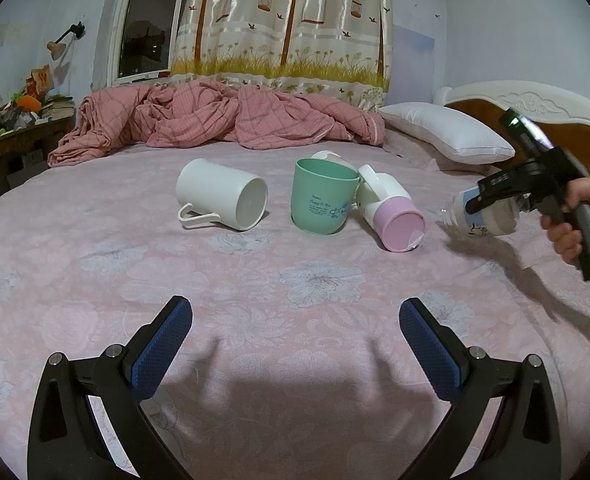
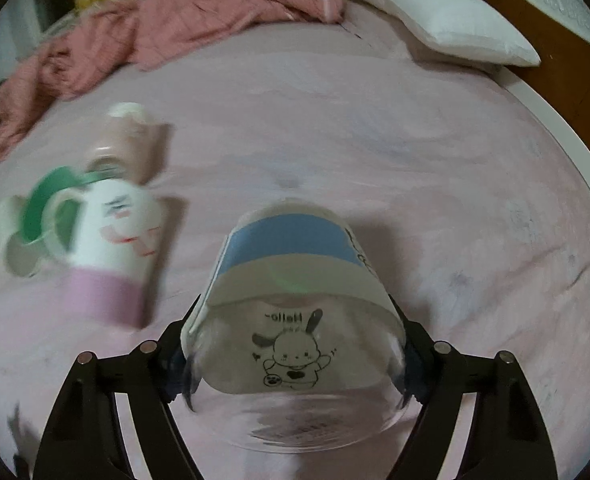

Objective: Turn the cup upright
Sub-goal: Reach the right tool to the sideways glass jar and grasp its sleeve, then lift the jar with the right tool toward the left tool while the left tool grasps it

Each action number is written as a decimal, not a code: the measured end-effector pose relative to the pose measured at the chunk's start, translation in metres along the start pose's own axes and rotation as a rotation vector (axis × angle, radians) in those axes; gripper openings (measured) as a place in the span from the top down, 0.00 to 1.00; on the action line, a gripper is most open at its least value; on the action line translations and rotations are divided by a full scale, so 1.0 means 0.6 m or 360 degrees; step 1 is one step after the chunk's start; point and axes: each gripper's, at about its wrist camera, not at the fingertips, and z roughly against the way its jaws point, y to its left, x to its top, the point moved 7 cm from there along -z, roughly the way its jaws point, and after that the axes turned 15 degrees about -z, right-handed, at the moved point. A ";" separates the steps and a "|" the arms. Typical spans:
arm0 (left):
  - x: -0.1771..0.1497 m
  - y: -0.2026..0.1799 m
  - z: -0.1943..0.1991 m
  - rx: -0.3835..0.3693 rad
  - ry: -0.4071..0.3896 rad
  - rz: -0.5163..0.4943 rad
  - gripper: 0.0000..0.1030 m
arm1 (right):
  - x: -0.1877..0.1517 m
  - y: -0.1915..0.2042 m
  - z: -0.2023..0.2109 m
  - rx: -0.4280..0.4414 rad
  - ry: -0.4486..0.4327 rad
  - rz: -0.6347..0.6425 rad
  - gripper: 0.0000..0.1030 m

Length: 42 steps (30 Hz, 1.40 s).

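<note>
On a pink floral bedsheet (image 1: 255, 280), we hold our right gripper (image 2: 295, 360) pinched on a clear glass cup (image 2: 295, 320) with a puppy print, lifted and tilted on its side. Our left gripper (image 1: 295, 320) hovers spread wide, holding nothing. Nearby, a white mug (image 1: 223, 200) and a pink-based mug (image 1: 391, 212) lie tipped beside an upright green cup (image 1: 323, 200).

The bed (image 1: 295, 280) carries mugs (image 1: 223, 200), a quilt (image 1: 215, 116), and a pillow (image 1: 447, 130).
</note>
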 end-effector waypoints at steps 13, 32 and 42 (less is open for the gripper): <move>-0.001 0.005 0.006 0.0007 -0.0008 -0.0004 0.00 | -0.171 0.105 0.117 0.0325 -0.0138 0.0076 0.20; 0.000 0.004 0.006 0.0008 -0.0008 -0.0008 0.00 | -0.261 0.118 0.116 0.0514 0.0096 -0.0154 0.19; 0.001 0.006 0.008 0.0010 -0.0011 -0.0006 0.00 | -0.213 0.094 0.204 0.0545 -0.0212 -0.0022 0.16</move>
